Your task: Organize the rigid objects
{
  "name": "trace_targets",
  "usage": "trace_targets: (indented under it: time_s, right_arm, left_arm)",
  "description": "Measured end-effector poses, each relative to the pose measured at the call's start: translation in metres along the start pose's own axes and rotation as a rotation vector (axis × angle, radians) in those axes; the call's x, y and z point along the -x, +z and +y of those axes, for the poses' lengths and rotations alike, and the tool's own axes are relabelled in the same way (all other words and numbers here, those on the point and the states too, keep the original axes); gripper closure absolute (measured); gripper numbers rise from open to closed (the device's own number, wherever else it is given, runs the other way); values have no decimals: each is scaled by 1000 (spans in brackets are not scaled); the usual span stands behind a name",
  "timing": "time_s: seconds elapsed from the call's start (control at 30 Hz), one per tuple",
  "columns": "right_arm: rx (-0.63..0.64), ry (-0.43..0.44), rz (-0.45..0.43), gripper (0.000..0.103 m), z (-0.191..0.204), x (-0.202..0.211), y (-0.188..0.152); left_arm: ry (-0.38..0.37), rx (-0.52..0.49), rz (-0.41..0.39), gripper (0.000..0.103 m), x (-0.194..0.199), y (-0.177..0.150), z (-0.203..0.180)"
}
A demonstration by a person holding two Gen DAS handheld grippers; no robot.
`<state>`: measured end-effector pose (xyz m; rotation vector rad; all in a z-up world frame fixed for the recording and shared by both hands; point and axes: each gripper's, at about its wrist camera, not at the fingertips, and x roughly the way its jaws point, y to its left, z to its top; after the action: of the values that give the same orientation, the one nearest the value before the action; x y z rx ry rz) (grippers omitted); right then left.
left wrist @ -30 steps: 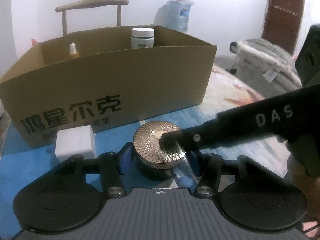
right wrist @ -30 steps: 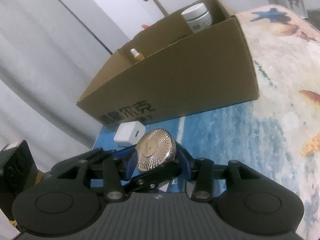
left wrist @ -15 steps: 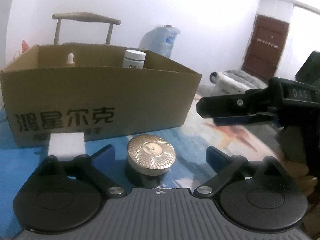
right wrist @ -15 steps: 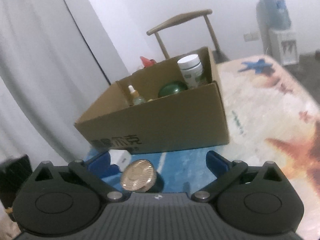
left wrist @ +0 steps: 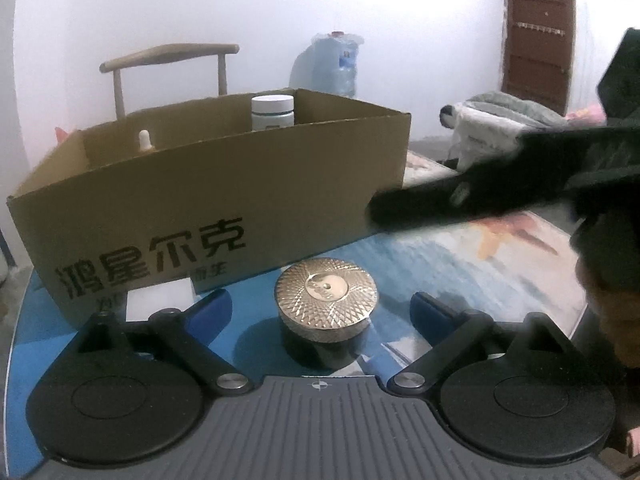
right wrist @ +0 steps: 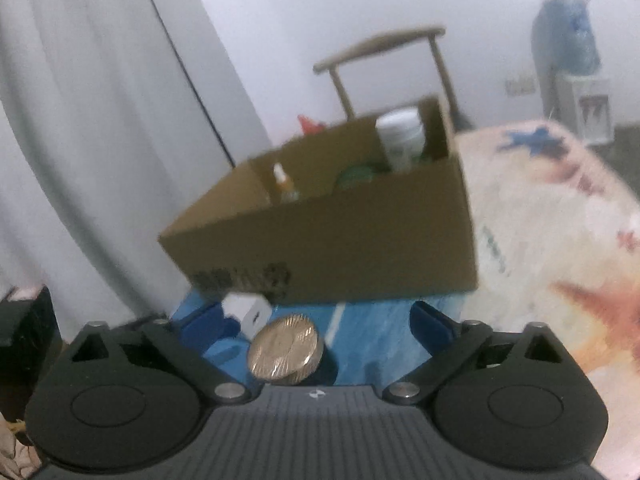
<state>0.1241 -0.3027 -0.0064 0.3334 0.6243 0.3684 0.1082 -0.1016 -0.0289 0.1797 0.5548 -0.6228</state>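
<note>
A dark jar with a gold patterned lid [left wrist: 326, 294] stands upright on the blue cloth in front of a cardboard box [left wrist: 224, 184]. My left gripper [left wrist: 320, 304] is open around the jar, its pads clear of it. My right gripper [right wrist: 320, 322] is also wide, its jaws closing a little, with the jar [right wrist: 286, 350] low between them and untouched. One of the right gripper's fingers [left wrist: 440, 200] hangs blurred above and right of the jar. Inside the box stand a white bottle [left wrist: 272, 112] and a dropper bottle [left wrist: 143, 140]; a green item [right wrist: 356, 174] lies between them.
A white cube [right wrist: 248, 312] rests against the box's front, left of the jar. Behind the box are a wooden chair [left wrist: 168, 56] and a water jug [left wrist: 336, 64]. The patterned tablecloth [right wrist: 560, 240] spreads to the right. A grey curtain [right wrist: 80, 120] hangs on the left.
Both grippers went from a narrower hold at the jar to wide open. The right gripper's finger lifted off the lid and drew back to the right. The jar stays on the cloth.
</note>
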Motion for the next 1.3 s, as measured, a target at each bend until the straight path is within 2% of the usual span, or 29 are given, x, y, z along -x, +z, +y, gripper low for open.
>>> trace_targets:
  time_s: [0.13, 0.27, 0.43, 0.57, 0.67, 0.87, 0.97, 1.07, 1.2, 1.3]
  right_arm:
    - [19, 25, 69, 17, 5, -15, -7]
    - [27, 40, 105, 29, 9, -23, -9]
    - [40, 43, 128, 34, 11, -30, -8]
    - [35, 52, 148, 44, 10, -33, -6]
    - [13, 76, 158, 49, 8, -35, -5]
    - [17, 74, 159, 50, 12, -33, -3]
    - [12, 96, 147, 50, 18, -23, 6]
    - [53, 118, 98, 50, 33, -6, 23]
    - [86, 182, 25, 50, 52, 13, 59]
    - [124, 207, 5, 50, 62, 11, 89]
  left_arm:
    - [-11, -25, 6, 12, -3, 1, -3]
    - [-20, -31, 17, 24, -8, 3, -4]
    - [-11, -42, 5, 31, -8, 3, -5]
    - [-5, -37, 6, 42, -8, 3, -3]
    - [-2, -36, 2, 44, -8, 3, -2]
    - [9, -40, -17, 44, -2, 4, -3]
    - [24, -61, -55, 44, 13, 14, -6]
    - [56, -101, -117, 44, 36, 32, -8]
    - [131, -186, -225, 45, 64, 66, -10]
    - [175, -226, -267, 47, 67, 90, -6]
